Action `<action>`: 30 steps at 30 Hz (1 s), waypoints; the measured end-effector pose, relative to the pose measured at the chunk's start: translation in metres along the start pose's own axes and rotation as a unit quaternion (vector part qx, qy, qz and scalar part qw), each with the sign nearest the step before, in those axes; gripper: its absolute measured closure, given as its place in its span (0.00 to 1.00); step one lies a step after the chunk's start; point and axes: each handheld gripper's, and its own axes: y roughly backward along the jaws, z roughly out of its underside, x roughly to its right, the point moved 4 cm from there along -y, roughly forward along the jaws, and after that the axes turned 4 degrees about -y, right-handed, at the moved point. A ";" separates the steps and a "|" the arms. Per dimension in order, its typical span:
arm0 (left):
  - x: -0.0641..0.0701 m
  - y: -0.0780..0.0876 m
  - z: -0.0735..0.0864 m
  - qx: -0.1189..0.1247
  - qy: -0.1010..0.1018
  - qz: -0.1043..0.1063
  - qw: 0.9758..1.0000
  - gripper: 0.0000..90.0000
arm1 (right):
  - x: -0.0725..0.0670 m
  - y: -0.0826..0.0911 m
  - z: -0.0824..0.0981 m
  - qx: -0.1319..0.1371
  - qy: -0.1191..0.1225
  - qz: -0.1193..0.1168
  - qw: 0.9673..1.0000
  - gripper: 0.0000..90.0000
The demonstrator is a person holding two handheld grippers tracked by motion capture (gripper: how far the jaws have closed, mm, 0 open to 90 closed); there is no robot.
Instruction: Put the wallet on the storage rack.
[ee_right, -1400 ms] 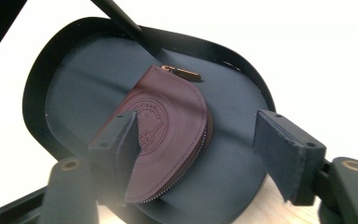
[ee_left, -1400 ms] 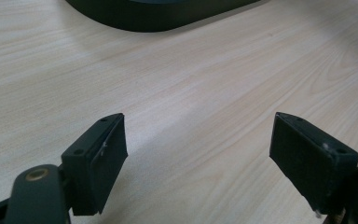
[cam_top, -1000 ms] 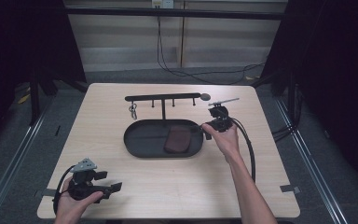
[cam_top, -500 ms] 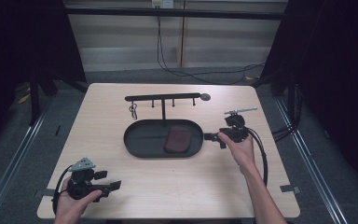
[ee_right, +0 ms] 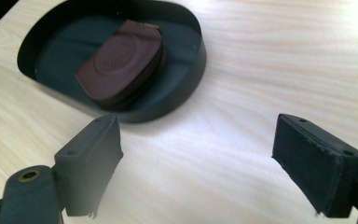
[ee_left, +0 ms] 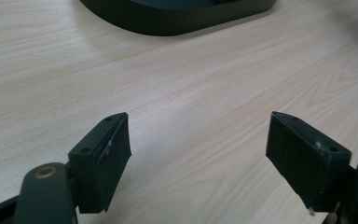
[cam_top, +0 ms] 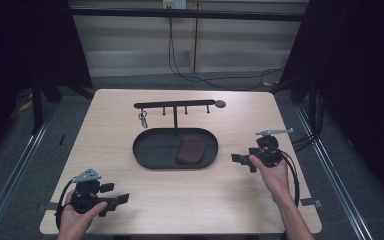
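Withdrawn from the tray [cam_top: 145,155], right tool [cam_top: 241,159] gapes empty; brown rounded leather pouch [ee_right: 121,60] lies inside.

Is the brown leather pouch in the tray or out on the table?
In. The brown leather pouch lies flat inside the black oval tray, right of centre; the right tongs are open, apart from it.

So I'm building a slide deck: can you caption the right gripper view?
Right gripper, jaws open and empty, faces a brown leather pouch lying in a black oval tray.

Tray [ee_left: 177,18] cropped by top edge
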 end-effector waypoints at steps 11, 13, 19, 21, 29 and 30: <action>0.001 -0.002 0.000 -0.004 -0.001 -0.004 1.000 0.24 | 0.011 0.028 0.045 0.011 -0.005 0.017 1.000 0.17; 0.001 -0.002 0.000 -0.004 0.000 -0.003 1.000 0.24 | 0.014 0.032 0.051 0.015 -0.007 0.021 1.000 0.17; 0.001 -0.001 0.000 -0.002 -0.002 -0.003 1.000 0.24 | 0.018 0.040 0.070 0.013 -0.006 0.032 0.999 0.17; 0.001 -0.002 0.000 -0.003 -0.001 -0.004 1.000 0.24 | 0.019 0.043 0.076 0.015 -0.005 0.037 0.999 0.17; 0.002 -0.002 0.001 -0.001 0.004 -0.003 1.000 0.24 | 0.028 0.052 0.098 0.025 -0.014 0.052 0.998 0.17; 0.002 -0.002 0.001 -0.001 0.004 -0.003 1.000 0.24 | 0.028 0.052 0.098 0.025 -0.014 0.052 0.998 0.17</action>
